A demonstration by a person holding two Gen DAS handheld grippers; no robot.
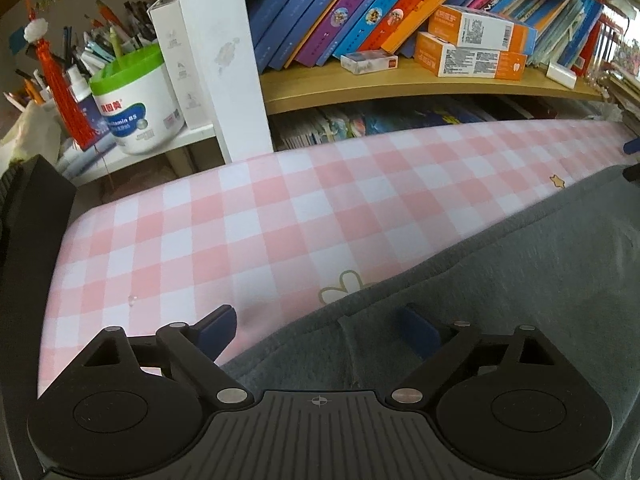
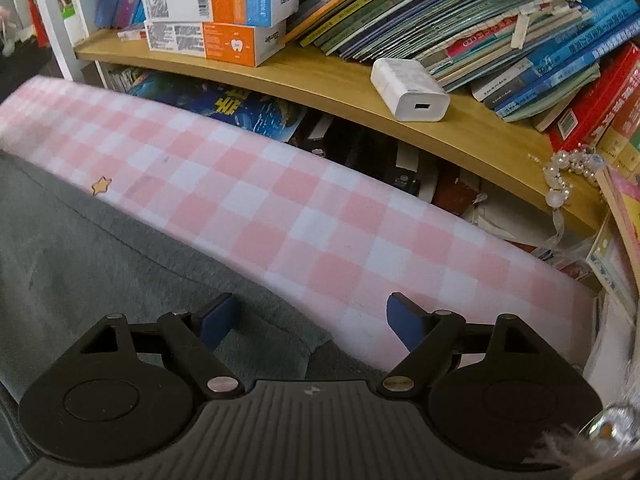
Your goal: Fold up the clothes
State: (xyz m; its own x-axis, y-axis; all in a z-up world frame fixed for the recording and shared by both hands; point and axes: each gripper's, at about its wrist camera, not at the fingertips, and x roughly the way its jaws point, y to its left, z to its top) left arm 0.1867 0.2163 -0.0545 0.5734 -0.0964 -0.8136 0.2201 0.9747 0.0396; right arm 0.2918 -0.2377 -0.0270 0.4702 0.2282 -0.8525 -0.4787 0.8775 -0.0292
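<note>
On the white tub (image 1: 134,110) with the green rim at 10 o'clock in the left wrist view, the label reads "Vitamin B5" beneath red Chinese characters too small to make out. Pens and pencils stand in it, and a red tassel (image 1: 64,92) hangs just beside it. The stacked orange-and-white boxes (image 2: 216,16) on the wooden shelf (image 2: 460,128) carry barcodes, dense small print I cannot read, and a tooth symbol on the lower one's end. A white charger (image 2: 410,90) lies on the shelf at 1 o'clock in the right wrist view, near leaning books (image 2: 460,12) whose spine writing is too blurred to read.

The grey garment (image 1: 500,280) lies flat on the pink-and-white checked surface (image 1: 240,220), a soft, fuzzy fabric with a hemmed edge running diagonally. In the left view it fills the 3 to 6 o'clock area; in the right view it fills 7 to 10 o'clock. A small yellow star (image 2: 101,186) printed on the cloth shows just beside the garment's far edge.

The left tongs (image 1: 320,330) are spread wide, one blue pad over the checked cloth and the other over the grey fabric, straddling its edge. The right tongs (image 2: 314,322) are likewise spread, left pad over the garment and right pad over the checks, pinching nothing
</note>
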